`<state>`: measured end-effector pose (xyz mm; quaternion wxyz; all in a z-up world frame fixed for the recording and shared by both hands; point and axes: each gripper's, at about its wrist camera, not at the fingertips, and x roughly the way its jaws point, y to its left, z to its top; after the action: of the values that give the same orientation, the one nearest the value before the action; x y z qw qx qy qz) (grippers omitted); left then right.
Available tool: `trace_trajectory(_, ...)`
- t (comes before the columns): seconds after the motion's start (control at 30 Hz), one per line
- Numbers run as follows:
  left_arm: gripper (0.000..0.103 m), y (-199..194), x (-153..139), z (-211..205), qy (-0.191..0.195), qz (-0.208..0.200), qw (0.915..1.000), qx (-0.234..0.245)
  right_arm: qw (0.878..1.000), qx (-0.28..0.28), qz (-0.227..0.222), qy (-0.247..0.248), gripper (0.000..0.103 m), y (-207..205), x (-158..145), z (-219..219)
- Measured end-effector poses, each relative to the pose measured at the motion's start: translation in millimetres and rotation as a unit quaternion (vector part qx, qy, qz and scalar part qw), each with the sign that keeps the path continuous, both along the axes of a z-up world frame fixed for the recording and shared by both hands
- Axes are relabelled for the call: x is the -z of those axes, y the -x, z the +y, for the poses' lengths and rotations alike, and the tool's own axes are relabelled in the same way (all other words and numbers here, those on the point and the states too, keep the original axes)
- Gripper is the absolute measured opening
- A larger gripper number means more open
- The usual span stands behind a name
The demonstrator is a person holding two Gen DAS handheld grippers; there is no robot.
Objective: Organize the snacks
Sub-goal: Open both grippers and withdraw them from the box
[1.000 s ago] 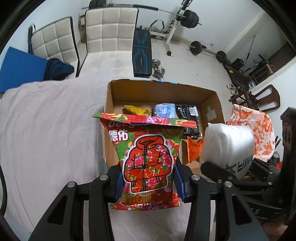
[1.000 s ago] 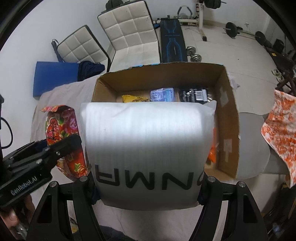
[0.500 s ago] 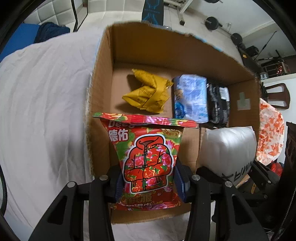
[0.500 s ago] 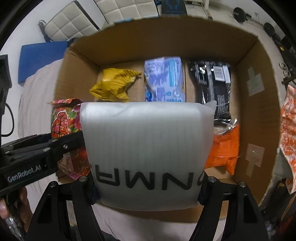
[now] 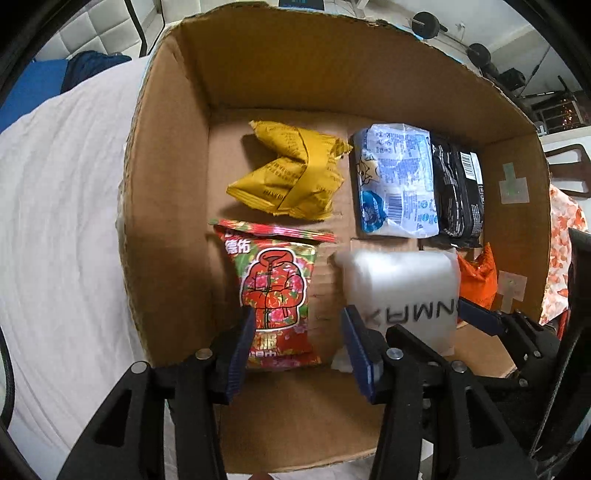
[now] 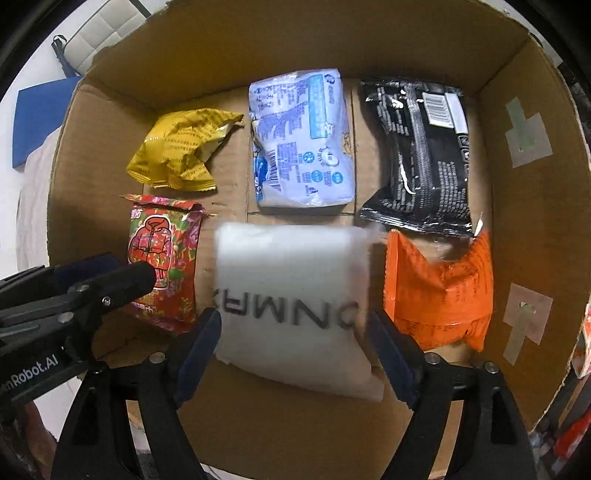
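Both grippers hang over an open cardboard box (image 5: 166,206) (image 6: 524,229). The red floral snack bag (image 5: 277,291) (image 6: 162,258) lies on the box floor, and my left gripper (image 5: 299,343) stands open above its near end, fingers apart from it. The white foam pouch (image 6: 295,295) (image 5: 402,291) lies blurred beside it, with my right gripper (image 6: 291,347) open around its near end. A yellow bag (image 5: 291,177) (image 6: 181,147), a pale blue bag (image 5: 399,184) (image 6: 303,140), a black bag (image 5: 458,192) (image 6: 421,155) and an orange bag (image 6: 439,288) (image 5: 476,277) also lie inside.
The box rests on a white cloth (image 5: 62,229). Padded white chairs (image 5: 99,26) and a blue mat (image 6: 37,122) stand beyond it. An orange patterned fabric (image 5: 565,251) hangs at the right, with gym weights (image 5: 428,22) on the far floor.
Both grippers have lowered into the box and opened. The red floral bag and the white pouch have dropped out of their jaws onto the box floor.
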<state>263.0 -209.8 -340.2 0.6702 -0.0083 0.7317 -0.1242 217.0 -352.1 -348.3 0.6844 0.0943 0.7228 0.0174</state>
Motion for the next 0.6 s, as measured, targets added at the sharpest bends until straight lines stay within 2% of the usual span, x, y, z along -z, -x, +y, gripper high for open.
trace_trajectory(0.1,0.051,1.0,-4.5,-1.4,-0.001,-0.006,1.0000,-0.001,1.000,0.000,-0.007,0.006,0.093,1.9,-5.9,-1.1)
trace_trajectory(0.2,0.052,4.3,-13.2,-1.2,-0.004,-0.018,0.9998,0.001,1.000,0.000,-0.015,0.015,0.094,0.8,-14.7,-5.7)
trace_trajectory(0.3,0.056,8.1,-25.0,-1.6,-0.007,-0.034,0.9994,0.005,0.999,0.002,-0.027,0.030,0.102,7.2,-26.4,-9.8)
trace_trajectory(0.33,0.062,10.5,-30.1,-1.8,-0.007,-0.042,0.9991,0.005,0.999,0.004,-0.033,0.036,0.103,10.8,-30.9,-12.1)
trace_trajectory(0.43,0.069,19.2,-48.7,0.1,-0.009,-0.071,0.9975,0.004,0.998,0.011,-0.047,0.037,0.103,25.9,-44.8,-21.9)
trace_trajectory(0.53,0.089,21.5,-67.8,2.8,-0.010,-0.099,0.9950,-0.002,0.996,0.020,-0.069,0.044,0.103,36.0,-61.4,-28.6)
trace_trajectory(0.6,0.094,24.2,-81.8,3.4,-0.009,-0.114,0.9934,-0.007,0.995,0.025,-0.081,0.048,0.103,37.8,-73.5,-33.2)
